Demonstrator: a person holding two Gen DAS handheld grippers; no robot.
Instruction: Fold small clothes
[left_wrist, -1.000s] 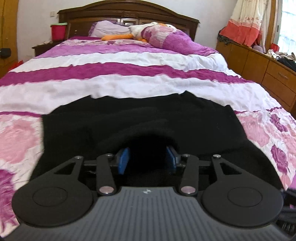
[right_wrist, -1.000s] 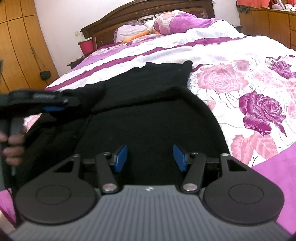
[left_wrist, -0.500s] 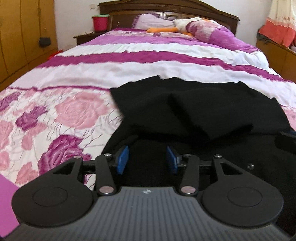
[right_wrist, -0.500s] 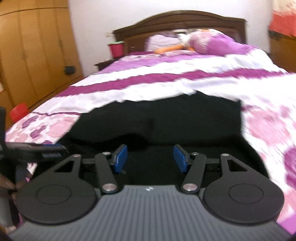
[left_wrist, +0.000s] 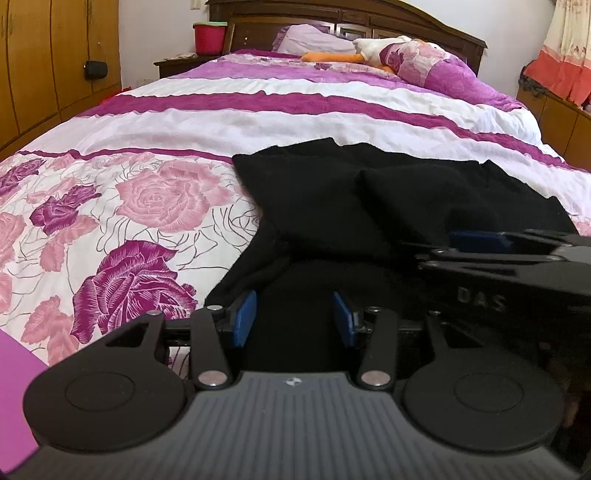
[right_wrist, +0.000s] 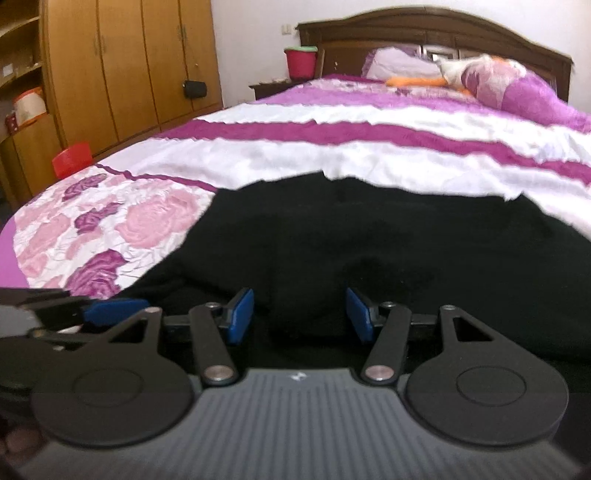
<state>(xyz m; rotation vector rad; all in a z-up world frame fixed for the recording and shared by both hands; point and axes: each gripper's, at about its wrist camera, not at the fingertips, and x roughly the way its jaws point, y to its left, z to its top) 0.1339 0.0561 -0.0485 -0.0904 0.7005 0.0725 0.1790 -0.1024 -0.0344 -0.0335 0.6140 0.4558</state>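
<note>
A black garment (left_wrist: 362, 206) lies partly folded on the bed's floral cover; it also fills the lower middle of the right wrist view (right_wrist: 369, 251). My left gripper (left_wrist: 293, 319) is open, with its blue pads just over the garment's near edge and nothing between them. My right gripper (right_wrist: 300, 314) is open above the garment's near part and holds nothing. The right gripper shows side-on in the left wrist view (left_wrist: 480, 240), and the left gripper shows at the left edge of the right wrist view (right_wrist: 107, 308).
The bed (left_wrist: 258, 110) has a purple, white and floral cover. Pillows and a plush toy (left_wrist: 373, 50) lie by the dark headboard. A red bucket (left_wrist: 209, 37) stands on the nightstand. Wooden wardrobes (right_wrist: 122, 70) line the left wall, and a dresser (left_wrist: 565, 122) stands at the right.
Both grippers have swung left and drawn back toward the garment's near edge. The left gripper's view has shifted from the garment's centre to its left side. Both stay open.
</note>
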